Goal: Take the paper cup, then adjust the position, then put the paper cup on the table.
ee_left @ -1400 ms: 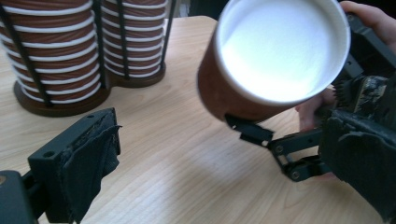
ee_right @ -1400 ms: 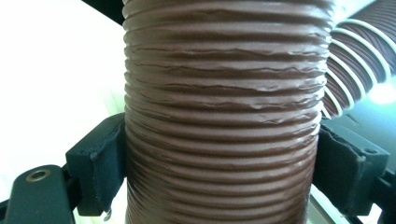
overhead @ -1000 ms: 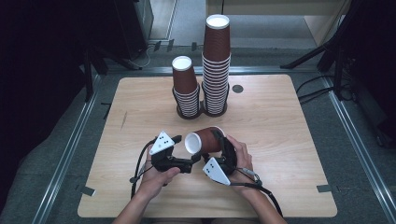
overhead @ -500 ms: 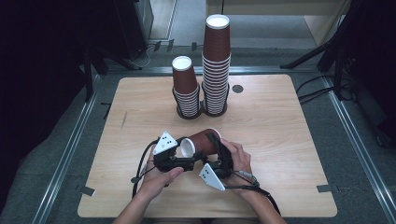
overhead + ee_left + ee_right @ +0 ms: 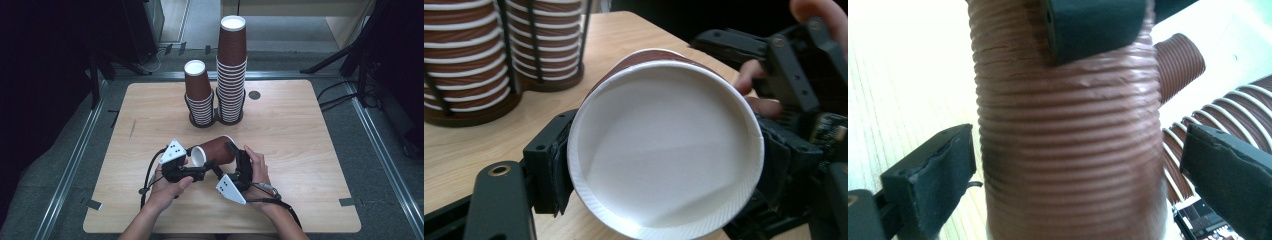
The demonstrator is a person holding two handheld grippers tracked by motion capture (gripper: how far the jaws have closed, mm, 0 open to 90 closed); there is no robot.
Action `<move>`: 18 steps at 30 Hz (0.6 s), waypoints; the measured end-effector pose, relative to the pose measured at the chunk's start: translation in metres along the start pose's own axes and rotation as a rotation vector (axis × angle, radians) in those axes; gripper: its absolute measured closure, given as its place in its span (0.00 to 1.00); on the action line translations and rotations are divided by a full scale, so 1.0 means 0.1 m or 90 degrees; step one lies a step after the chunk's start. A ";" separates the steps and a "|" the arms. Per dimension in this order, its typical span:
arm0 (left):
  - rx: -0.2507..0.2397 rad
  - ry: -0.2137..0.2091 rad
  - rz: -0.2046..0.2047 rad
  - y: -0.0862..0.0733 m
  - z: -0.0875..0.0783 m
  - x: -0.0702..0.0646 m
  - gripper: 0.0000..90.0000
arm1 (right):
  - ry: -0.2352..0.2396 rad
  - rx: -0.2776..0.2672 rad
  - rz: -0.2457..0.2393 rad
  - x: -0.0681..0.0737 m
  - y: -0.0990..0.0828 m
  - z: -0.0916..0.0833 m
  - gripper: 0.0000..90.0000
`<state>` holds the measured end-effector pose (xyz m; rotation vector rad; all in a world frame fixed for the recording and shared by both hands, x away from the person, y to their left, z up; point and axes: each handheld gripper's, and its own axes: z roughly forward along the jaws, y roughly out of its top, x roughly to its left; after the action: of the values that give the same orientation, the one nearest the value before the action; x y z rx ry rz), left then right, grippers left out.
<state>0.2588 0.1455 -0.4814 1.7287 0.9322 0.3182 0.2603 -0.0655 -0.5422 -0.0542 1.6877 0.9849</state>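
A brown ribbed paper cup (image 5: 216,150) lies on its side just above the table, white mouth to the left. My left gripper (image 5: 198,163) is shut on it near the rim; its jaws have just been closing. In the left gripper view the cup's mouth (image 5: 664,145) faces the camera with a pad pressed on either side. My right gripper (image 5: 223,158) has just been opening and stands open around the cup's body. In the right gripper view the cup (image 5: 1068,150) stands between the pads (image 5: 933,180) with a gap on both sides.
Two stacks of like cups stand upside down in black wire holders at the table's back: a short stack (image 5: 200,97) and a tall stack (image 5: 231,70). A dark round hole (image 5: 254,94) sits right of them. Metal rails edge the wooden table (image 5: 310,140).
The left jaws have closed onto the cup's rim end. The right jaws, shut on the cup before, have opened off it. The cup has sunk slightly toward the table.
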 end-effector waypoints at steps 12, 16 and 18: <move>-0.050 0.050 -0.030 0.04 -0.16 0.23 0.26 | -0.014 -0.007 0.087 -0.07 0.01 -0.06 0.00; -0.065 0.065 -0.039 0.05 -0.21 0.29 0.26 | -0.007 0.011 0.224 -0.13 -0.02 -0.06 0.00; -0.074 0.070 -0.039 0.05 -0.23 0.30 0.26 | -0.008 0.017 0.306 -0.17 -0.03 -0.06 0.00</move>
<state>0.2665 0.1822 -0.4752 1.5867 1.0237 0.4224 0.2639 -0.0790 -0.5298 0.3912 1.7379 1.3093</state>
